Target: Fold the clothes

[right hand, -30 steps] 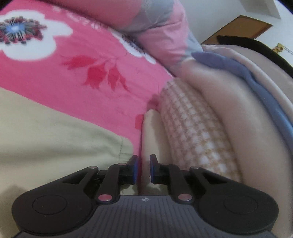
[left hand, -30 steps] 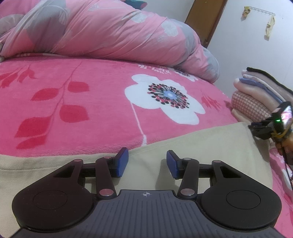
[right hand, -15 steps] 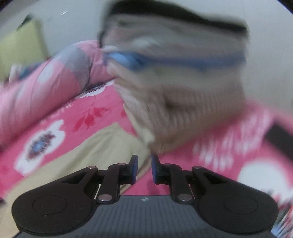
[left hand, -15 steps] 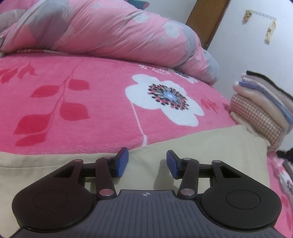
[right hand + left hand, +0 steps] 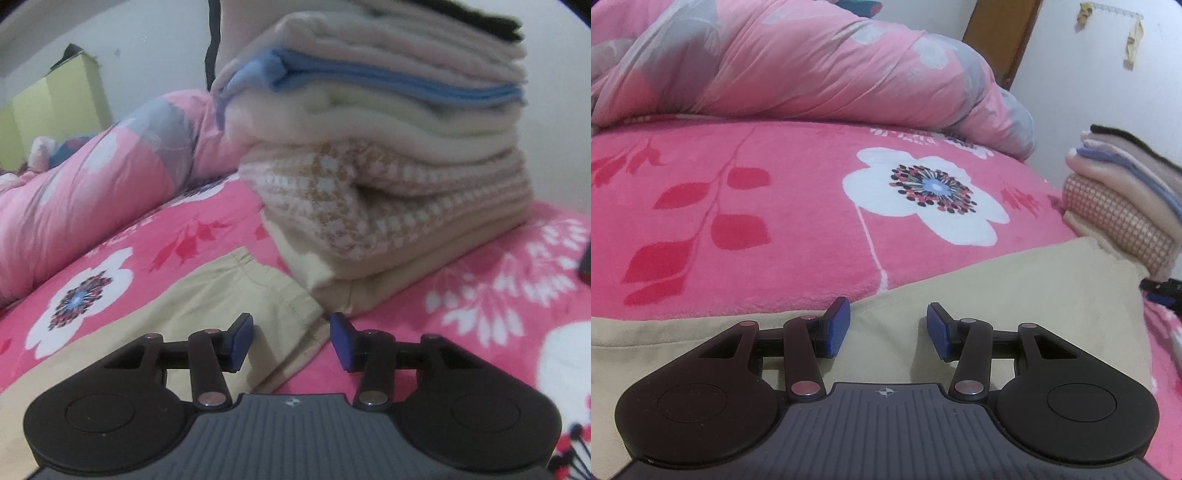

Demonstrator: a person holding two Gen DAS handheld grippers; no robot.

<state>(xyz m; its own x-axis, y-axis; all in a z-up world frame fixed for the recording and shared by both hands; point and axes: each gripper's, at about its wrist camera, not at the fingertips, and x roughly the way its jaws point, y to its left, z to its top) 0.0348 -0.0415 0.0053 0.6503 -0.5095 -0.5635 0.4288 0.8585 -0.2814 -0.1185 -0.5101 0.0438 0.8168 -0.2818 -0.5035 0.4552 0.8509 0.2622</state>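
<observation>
A beige garment (image 5: pixel 1015 291) lies flat on the pink flowered bed cover (image 5: pixel 757 206). My left gripper (image 5: pixel 888 330) is open and empty, low over the garment's near part. In the right wrist view the same garment (image 5: pixel 207 295) shows its hemmed corner. My right gripper (image 5: pixel 291 341) is open and empty, just above that corner at the garment's right edge. The tip of the right gripper shows at the right edge of the left wrist view (image 5: pixel 1163 288).
A stack of folded clothes (image 5: pixel 388 166) stands on the bed just beyond the garment's right corner and also shows in the left wrist view (image 5: pixel 1123 206). A rolled pink and grey quilt (image 5: pixel 812 62) lies along the far side. A dark object (image 5: pixel 585 264) lies at the right.
My right gripper has pulled back from the folded stack, swung round to the garment's corner and opened its jaws. The left gripper has stayed open in place.
</observation>
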